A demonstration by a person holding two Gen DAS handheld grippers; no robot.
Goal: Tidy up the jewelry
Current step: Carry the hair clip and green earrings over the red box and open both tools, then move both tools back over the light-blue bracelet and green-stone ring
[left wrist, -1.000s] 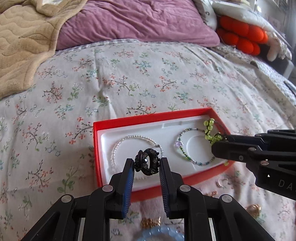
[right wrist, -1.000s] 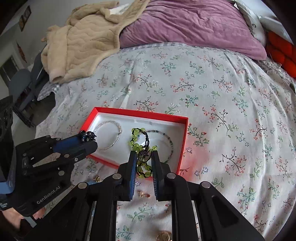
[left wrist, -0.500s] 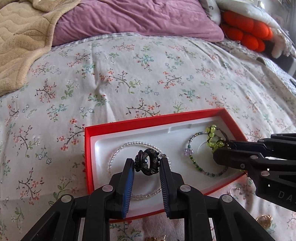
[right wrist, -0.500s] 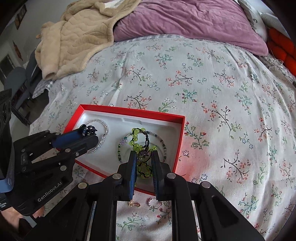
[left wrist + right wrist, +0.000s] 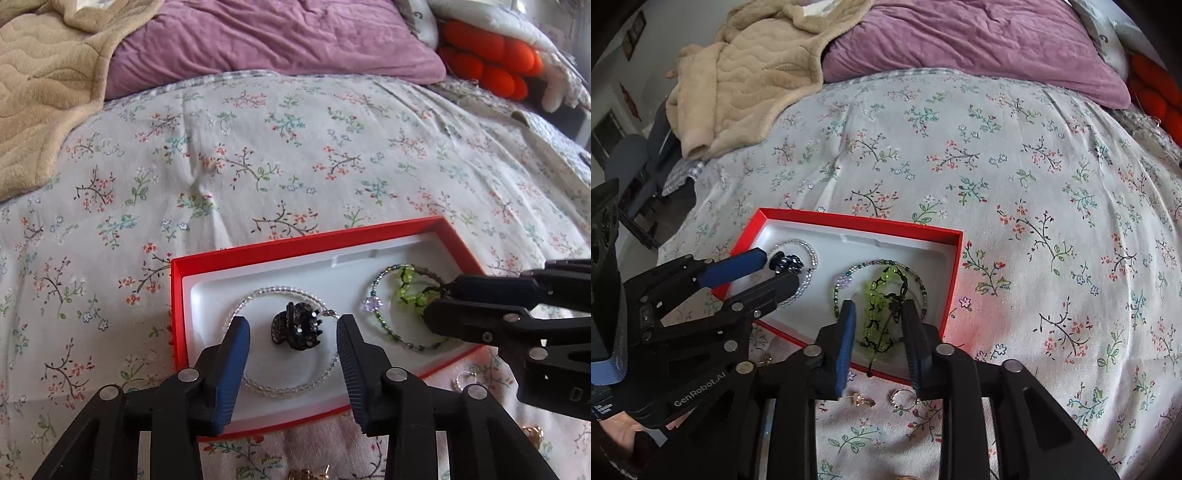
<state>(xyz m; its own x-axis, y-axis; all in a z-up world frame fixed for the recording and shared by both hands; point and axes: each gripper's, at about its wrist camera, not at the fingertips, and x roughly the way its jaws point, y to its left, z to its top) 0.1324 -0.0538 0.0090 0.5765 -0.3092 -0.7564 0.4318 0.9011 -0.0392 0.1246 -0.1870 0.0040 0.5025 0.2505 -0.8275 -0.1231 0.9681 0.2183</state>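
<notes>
A red box (image 5: 177,295) with a white insert lies on the flowered bedspread. In it are a clear bead bracelet (image 5: 258,295) and a dark beaded bracelet (image 5: 384,328) with a purple flower. A black claw hair clip (image 5: 297,326) rests inside the clear bracelet's loop, loose between the fingers of my left gripper (image 5: 291,321), whose jaws are opening. My right gripper (image 5: 879,306) hovers over the box's near right part, jaws opening too. A green bead bracelet (image 5: 875,314) on black cord lies slack between its pads, its tail over the box's (image 5: 953,266) near rim.
Small gold earrings (image 5: 862,398) and a silver ring (image 5: 903,397) lie on the bedspread just in front of the box. A beige blanket (image 5: 746,74), a purple pillow (image 5: 960,40) and an orange cushion (image 5: 491,55) are at the far side. A hand (image 5: 620,435) holds the left gripper.
Both grippers have opened. The black clip dropped from the left pads into the box, and the green bracelet slackened between the right pads. Both hands stayed over the box.
</notes>
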